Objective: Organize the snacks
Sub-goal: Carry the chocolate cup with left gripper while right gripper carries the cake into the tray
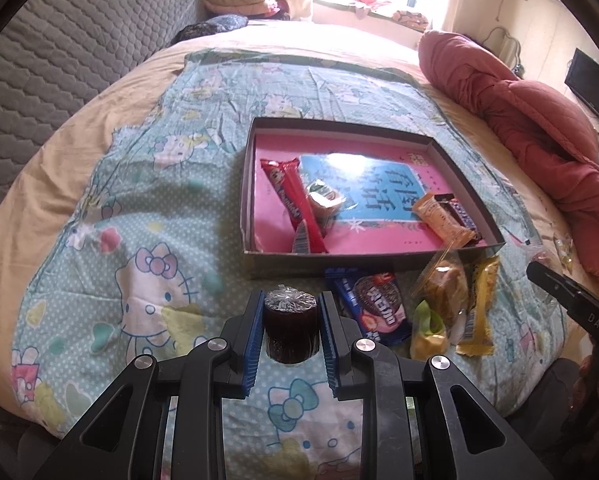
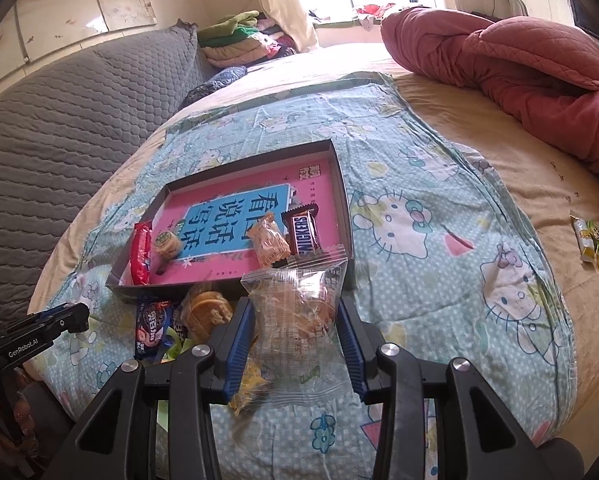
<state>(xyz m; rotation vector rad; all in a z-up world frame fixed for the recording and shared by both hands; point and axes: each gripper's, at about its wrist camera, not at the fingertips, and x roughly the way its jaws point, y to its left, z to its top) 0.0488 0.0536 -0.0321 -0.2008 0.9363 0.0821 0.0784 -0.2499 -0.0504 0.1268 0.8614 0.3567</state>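
- Dark cylindrical snack sits clamped upright in the left hand-held gripper, above the bedspread, short of the box.
- Right hand-held gripper pinches a clear pastry bag by the box's near wall.
- Slippery, crinkly film could slide free; both loads might collide entering together.

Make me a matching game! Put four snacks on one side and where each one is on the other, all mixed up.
Snacks:
1. dark roll
2. clear bag
3. Snickers
4. Oreo pack

Places:
A. in the box
B. in the right tongs
C. on the blanket, by the box
D. in the left tongs

Pairs: 1-D, 2-B, 3-A, 4-C
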